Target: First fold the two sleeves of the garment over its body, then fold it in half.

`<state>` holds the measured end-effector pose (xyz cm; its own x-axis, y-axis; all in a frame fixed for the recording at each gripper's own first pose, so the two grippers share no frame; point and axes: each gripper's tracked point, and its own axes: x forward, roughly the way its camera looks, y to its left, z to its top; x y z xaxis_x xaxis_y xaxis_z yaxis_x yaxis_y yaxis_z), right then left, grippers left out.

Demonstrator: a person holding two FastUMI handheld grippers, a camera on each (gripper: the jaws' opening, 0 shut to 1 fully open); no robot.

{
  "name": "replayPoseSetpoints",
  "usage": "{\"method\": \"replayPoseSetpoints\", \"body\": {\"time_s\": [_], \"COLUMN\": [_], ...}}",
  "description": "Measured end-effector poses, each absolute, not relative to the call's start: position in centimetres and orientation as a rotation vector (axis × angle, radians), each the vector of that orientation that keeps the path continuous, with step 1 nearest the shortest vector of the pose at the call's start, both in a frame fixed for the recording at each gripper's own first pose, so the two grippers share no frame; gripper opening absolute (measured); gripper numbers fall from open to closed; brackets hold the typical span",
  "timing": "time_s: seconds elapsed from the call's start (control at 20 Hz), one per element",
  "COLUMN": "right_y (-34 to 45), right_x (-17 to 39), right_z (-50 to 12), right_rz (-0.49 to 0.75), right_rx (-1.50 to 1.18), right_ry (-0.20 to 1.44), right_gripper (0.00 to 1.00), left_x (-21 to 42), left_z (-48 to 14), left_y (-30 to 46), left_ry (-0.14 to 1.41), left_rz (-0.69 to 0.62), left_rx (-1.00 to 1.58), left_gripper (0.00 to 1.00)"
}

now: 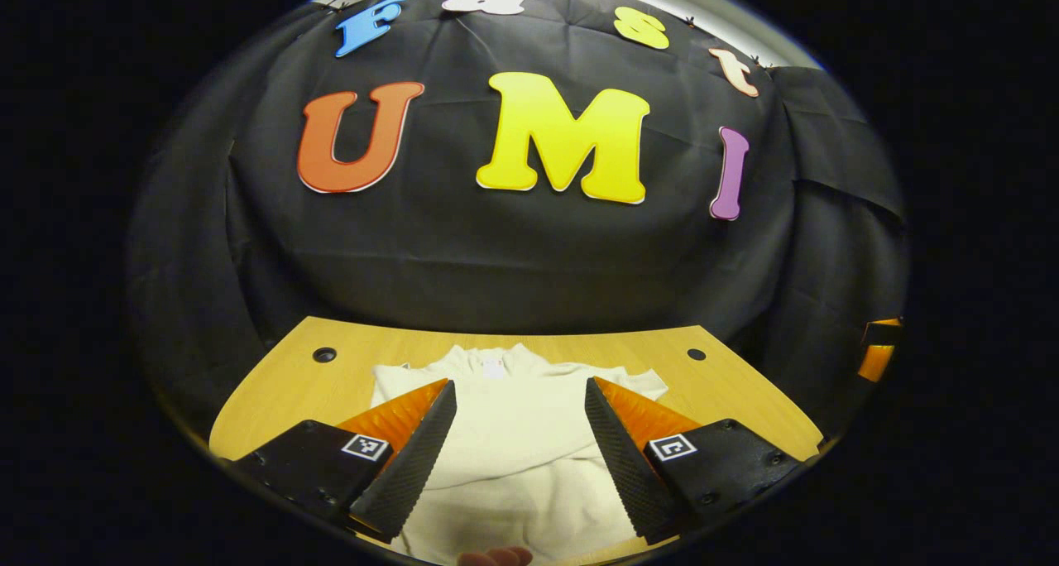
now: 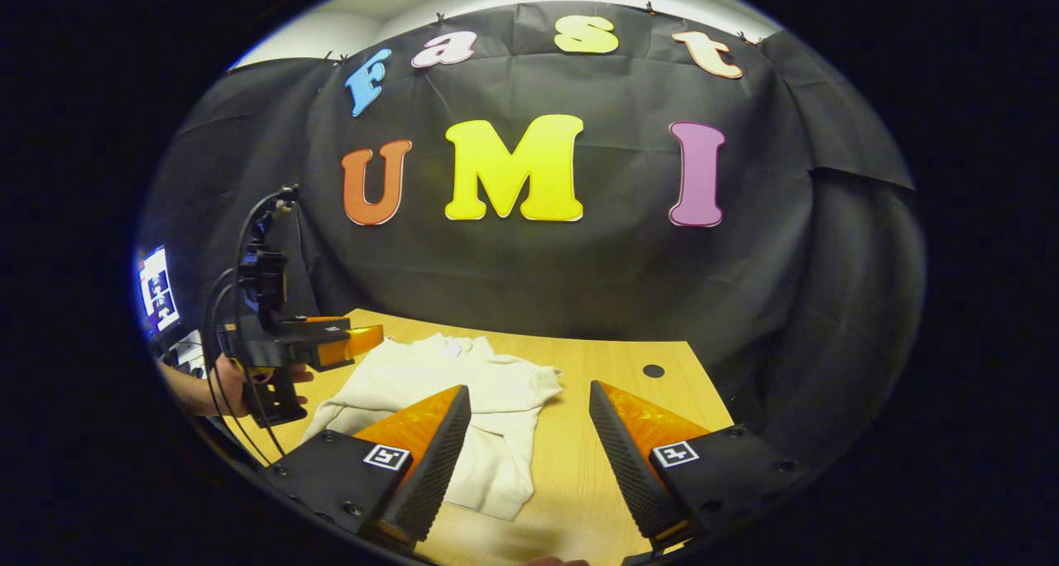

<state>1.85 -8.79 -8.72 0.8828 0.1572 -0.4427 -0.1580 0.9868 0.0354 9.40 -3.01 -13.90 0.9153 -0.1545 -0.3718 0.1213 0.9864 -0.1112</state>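
Note:
A cream garment [image 1: 521, 442] lies flat on the wooden table [image 1: 281, 384], its collar toward the far wall. My left gripper [image 1: 519, 382] hovers over the garment's middle, open, with nothing between its fingers. In the right gripper view the garment [image 2: 430, 376] lies to the left, with a fold of cloth reaching toward the near edge. My right gripper [image 2: 529, 386] is open and holds nothing, its left finger over the garment's right side and its right finger over bare table [image 2: 612, 359]. The left gripper [image 2: 352, 342], held by a hand [image 2: 219, 384], hangs at the garment's left side.
Black cloth walls close the booth behind and beside the table. Round holes sit in the tabletop's far corners [image 1: 324, 354] [image 1: 696, 354]. A lit screen [image 2: 155, 289] stands at far left. An orange and black object [image 1: 879, 351] shows at the right edge. A fingertip [image 1: 496, 556] peeks in at the bottom.

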Motion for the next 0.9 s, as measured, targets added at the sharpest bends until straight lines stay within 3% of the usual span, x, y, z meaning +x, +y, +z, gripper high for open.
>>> {"method": "replayPoseSetpoints", "body": {"time_s": [0.45,0.9], "right_y": [-8.6,-11.0], "right_x": [0.3,-3.8], "right_z": [-12.8,-23.1], "right_rz": [0.208,0.206], "right_rx": [-0.034,-0.022], "right_ry": [0.569,0.871], "right_gripper": [0.92,0.95], "left_x": [0.6,-7.6], "left_z": [-16.5,-28.6], "left_y": [3.7,5.3], "left_ry": [0.514,0.9], "left_rz": [-0.054,-0.061], "left_rx": [-0.099,-0.234], "left_gripper": [0.98,0.99]}}
